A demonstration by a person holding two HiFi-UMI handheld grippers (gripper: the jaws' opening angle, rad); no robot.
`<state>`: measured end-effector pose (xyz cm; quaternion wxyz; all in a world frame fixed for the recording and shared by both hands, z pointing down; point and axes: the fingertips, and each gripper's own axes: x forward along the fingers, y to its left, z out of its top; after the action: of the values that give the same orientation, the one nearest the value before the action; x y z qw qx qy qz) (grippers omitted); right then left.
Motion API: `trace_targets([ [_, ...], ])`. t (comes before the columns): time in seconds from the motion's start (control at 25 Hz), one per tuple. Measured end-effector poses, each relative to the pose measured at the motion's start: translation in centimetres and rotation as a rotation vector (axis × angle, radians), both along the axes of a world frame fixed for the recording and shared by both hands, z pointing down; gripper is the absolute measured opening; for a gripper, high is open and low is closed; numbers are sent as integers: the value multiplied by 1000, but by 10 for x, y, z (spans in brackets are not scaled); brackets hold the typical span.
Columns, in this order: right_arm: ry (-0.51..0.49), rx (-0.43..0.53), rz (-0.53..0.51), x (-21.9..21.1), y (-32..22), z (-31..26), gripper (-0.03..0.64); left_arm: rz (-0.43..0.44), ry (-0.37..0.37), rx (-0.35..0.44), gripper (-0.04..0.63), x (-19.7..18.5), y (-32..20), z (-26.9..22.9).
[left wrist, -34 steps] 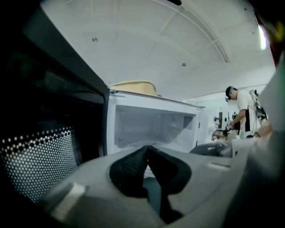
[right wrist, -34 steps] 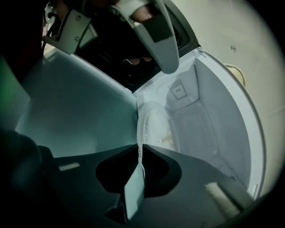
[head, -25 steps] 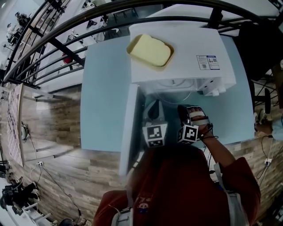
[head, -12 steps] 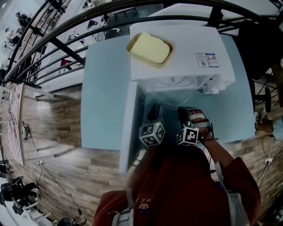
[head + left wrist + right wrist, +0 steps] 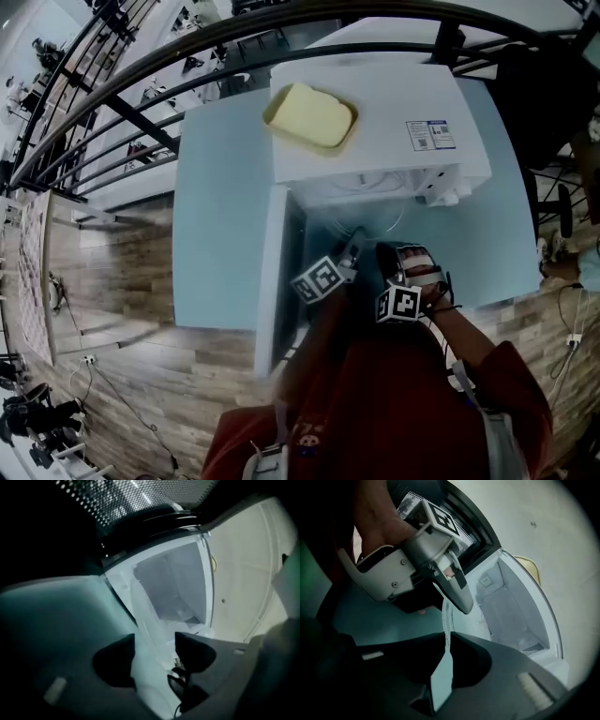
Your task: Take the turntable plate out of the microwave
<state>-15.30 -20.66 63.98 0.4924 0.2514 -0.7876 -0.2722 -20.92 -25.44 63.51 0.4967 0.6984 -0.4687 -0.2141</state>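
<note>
At left on the pale blue desk (image 5: 216, 216), the microwave (image 5: 375, 122) stands with its door (image 5: 272, 272) swung open. We see the left gripper (image 5: 155, 641) with fingers just opened wide. The rim of the turntable plate (image 5: 150, 677) lies unpressed between them at the oven's mouth. At right, the right gripper (image 5: 448, 641) pinches the plate's rim, fingers narrow.
</note>
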Motion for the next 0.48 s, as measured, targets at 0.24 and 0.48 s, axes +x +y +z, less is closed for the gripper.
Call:
trace_targets([
  [0.24,-8,-16,10,2,12,-4,29,-9,160,-35,253,8,-14,12],
  [0.48,-31,-41,10,1,24,-5,-2,13,231,-36,123,19,-25,19],
])
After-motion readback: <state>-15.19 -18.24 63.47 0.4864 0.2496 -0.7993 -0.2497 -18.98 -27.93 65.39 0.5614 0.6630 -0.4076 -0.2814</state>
